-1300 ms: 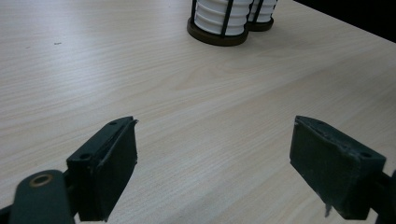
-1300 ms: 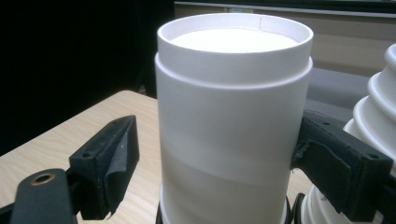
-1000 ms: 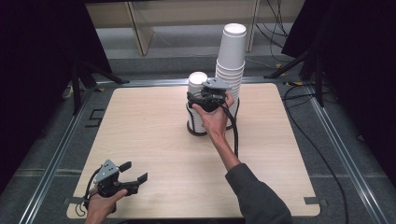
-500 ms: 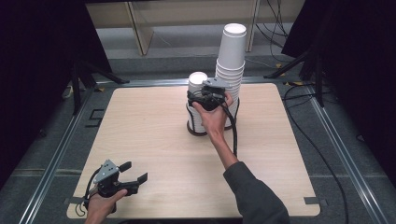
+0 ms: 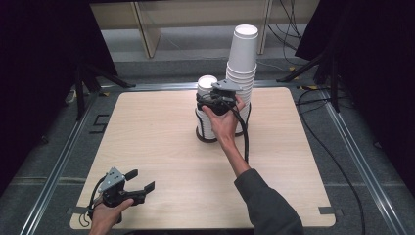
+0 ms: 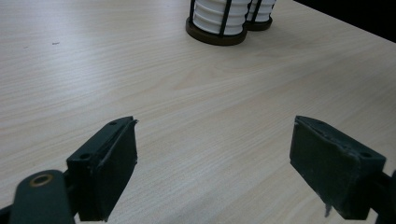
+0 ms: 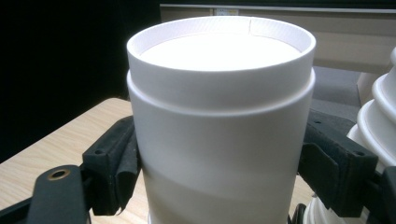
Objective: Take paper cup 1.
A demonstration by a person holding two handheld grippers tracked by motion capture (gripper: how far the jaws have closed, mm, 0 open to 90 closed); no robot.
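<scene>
An upturned white paper cup (image 5: 206,83) tops the short stack in a black wire holder (image 5: 209,137) at the table's far middle. My right gripper (image 5: 209,99) is shut on that cup (image 7: 219,116); its pads (image 7: 122,163) press against both sides just below the rim. A taller stack of white cups (image 5: 242,54) rises right beside it, and its edge (image 7: 380,121) also shows in the right gripper view. My left gripper (image 5: 142,180) rests low over the near left corner, open, with only bare wood between its fingers (image 6: 109,163). The holders' bases (image 6: 217,35) stand far ahead of it.
The wooden table (image 5: 147,132) has rounded corners and a metal frame around it. A black cable (image 5: 244,137) trails from the right gripper along the forearm. Dark stands and cables (image 5: 323,73) lie on the floor beyond the table.
</scene>
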